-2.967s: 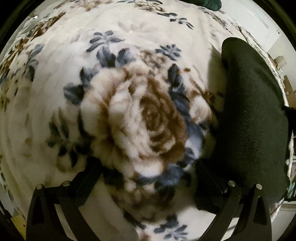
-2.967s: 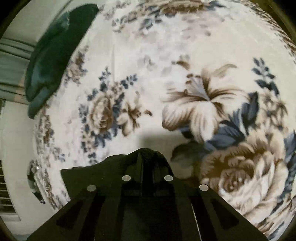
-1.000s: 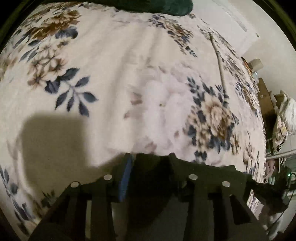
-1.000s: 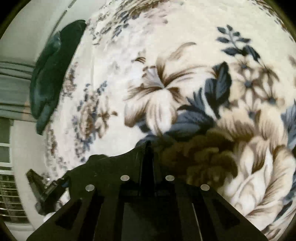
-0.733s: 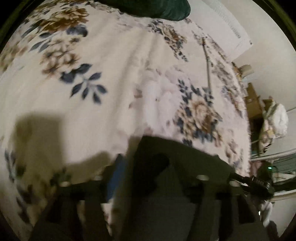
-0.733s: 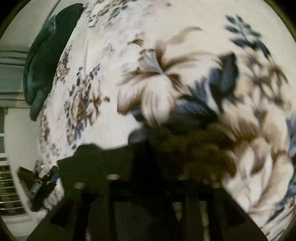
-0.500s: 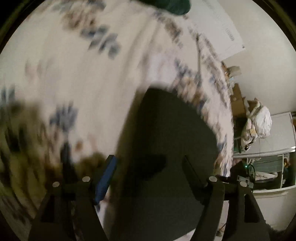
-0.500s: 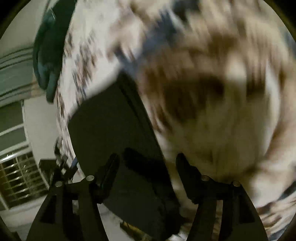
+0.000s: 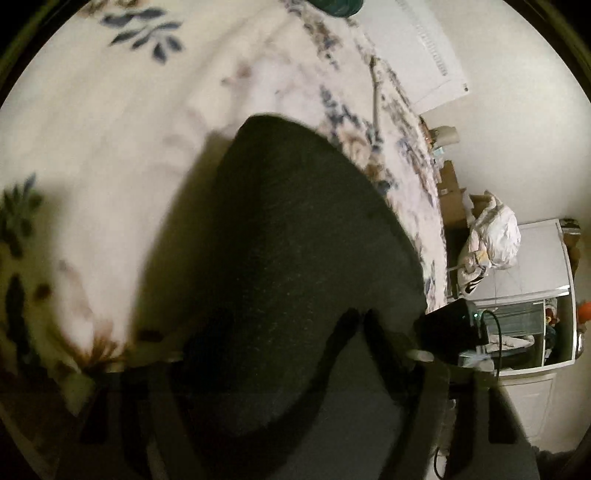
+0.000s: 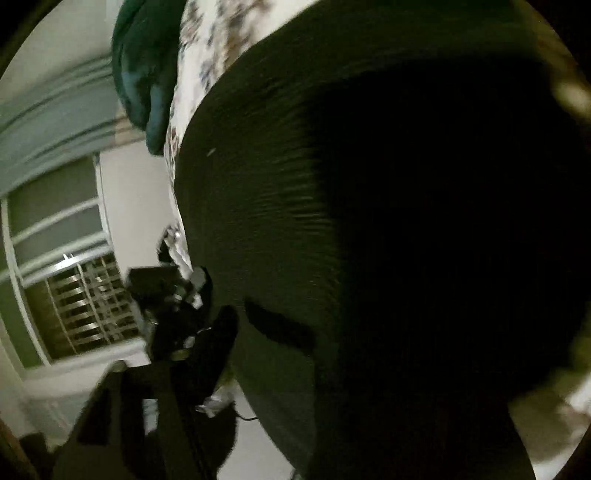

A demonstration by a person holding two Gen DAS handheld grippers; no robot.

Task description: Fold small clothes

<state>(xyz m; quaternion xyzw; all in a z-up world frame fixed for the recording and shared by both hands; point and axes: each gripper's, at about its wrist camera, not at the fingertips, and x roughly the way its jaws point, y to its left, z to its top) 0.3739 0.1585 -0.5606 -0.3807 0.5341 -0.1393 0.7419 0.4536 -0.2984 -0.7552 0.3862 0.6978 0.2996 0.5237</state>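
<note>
A black knitted garment (image 9: 295,258) lies on the floral fleece blanket (image 9: 110,147). It fills the lower middle of the left wrist view and almost the whole right wrist view (image 10: 369,221). My left gripper (image 9: 277,369) stands open over the garment's near edge, its blurred fingers (image 9: 110,406) spread to either side and holding nothing. My right gripper (image 10: 277,325) is open too. Its left finger (image 10: 207,350) shows dark and blurred at the lower left; the other is lost against the dark cloth.
A dark green cushion (image 10: 147,66) lies at the blanket's far end, also at the top of the left wrist view (image 9: 336,5). Past the bed edge are a white cabinet (image 9: 535,277), a white bag (image 9: 491,236), and a barred window (image 10: 81,306).
Both grippers were shut on the garment's edge one second ago and carried it across the blanket. They have since opened, let it go and pulled back, leaving it flat on the blanket.
</note>
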